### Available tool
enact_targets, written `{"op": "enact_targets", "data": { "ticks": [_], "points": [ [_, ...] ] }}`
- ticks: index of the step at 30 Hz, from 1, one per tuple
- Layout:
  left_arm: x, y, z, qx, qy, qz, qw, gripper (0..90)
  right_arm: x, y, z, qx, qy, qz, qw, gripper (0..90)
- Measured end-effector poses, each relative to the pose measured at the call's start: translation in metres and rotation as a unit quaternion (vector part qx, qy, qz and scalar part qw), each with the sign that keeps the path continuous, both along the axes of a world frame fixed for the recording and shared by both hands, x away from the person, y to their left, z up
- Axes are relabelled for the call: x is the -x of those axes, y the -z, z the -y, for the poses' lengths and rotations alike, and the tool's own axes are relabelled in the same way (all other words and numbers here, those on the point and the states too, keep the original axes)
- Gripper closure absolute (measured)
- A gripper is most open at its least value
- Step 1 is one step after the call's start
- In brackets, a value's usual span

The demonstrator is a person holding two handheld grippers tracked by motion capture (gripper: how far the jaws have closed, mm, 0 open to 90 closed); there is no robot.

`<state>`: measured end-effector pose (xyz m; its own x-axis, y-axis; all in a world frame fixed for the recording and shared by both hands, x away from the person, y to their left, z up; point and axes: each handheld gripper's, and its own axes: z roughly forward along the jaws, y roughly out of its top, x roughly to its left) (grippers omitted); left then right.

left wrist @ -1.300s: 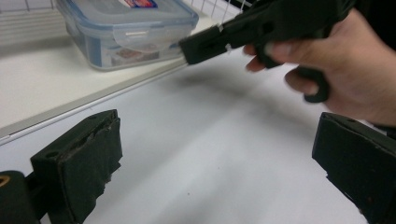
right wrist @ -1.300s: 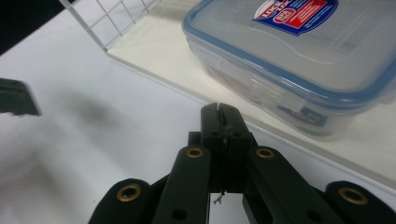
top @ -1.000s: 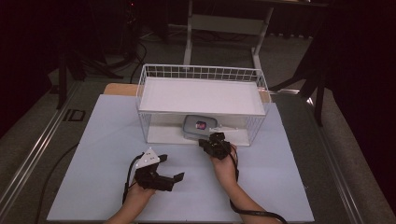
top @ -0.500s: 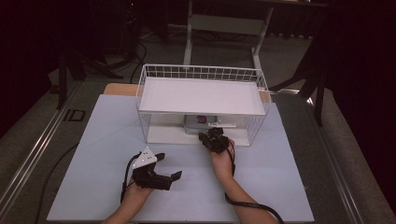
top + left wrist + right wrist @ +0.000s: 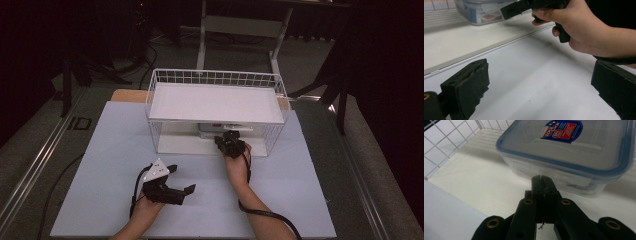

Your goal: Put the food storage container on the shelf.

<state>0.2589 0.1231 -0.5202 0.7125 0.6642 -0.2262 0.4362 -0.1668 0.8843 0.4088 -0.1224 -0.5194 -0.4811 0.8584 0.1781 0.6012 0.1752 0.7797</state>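
Container (image 5: 571, 155), a clear plastic food box with a blue-rimmed lid and a red and blue label, sits on the lower white shelf (image 5: 474, 175) of the wire rack (image 5: 215, 80), under the upper shelf. The right tool (image 5: 543, 182) points straight at the box's near side wall; its jaws are pressed together with nothing between them, their tips just short of the wall or barely against it, which cannot be told apart. The box's long axis appears to run across the tool's line of approach, so a push forward would probably slide it deeper into the rack. The right hand (image 5: 579, 30) is the nearer one by far. The left tool (image 5: 170, 187) rests well apart on the pale desk (image 5: 100, 165), turned toward the right, jaws wide and holding nothing.
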Motion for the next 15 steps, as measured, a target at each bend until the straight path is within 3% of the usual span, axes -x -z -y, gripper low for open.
{"op": "enact_targets", "data": {
  "ticks": [6, 11, 15],
  "points": [
    [0.0, 0.0, 0.0, 0.001, 0.003, -0.002, 1.0, 2.6, -0.003, 0.003, -0.001, -0.003, 0.004, -0.009, 0.9999, 89.8],
    [0.0, -0.001, 0.0, 0.003, 0.005, 0.001, 1.0, 2.6, 0.001, 0.002, -0.002, -0.004, -0.005, -0.001, 1.0, 89.7],
    [0.001, -0.002, -0.001, 0.009, 0.007, 0.002, 0.9999, 2.6, 0.013, 0.0, -0.003, 0.001, -0.008, 0.017, 0.9998, 85.1]
  ]
}}
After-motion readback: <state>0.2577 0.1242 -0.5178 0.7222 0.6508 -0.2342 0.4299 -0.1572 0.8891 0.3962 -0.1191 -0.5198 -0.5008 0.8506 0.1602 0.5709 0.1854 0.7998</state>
